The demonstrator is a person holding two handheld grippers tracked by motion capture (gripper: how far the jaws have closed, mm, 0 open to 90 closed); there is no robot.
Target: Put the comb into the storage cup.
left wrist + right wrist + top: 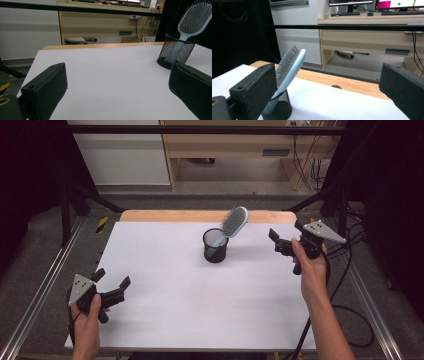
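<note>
A light blue hairbrush [233, 223] leans handle-down in a black mesh cup [215, 246] mid-table. Both the left gripper [111, 284] and right gripper [272, 240] gape empty. The brush looks light and rigid; its exposed paddle edges seem the best hold.

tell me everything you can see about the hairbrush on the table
The hairbrush is a pale blue paddle brush, plastic by its look, with a broad oval head covered in fine bristles. It stands handle-down in a black mesh cup toward the far middle of the white table, leaning against the cup's rim with its head tilted up and to the right in the high view. Only the cup touches it. The right gripper is open just beside it, holding nothing.
</note>
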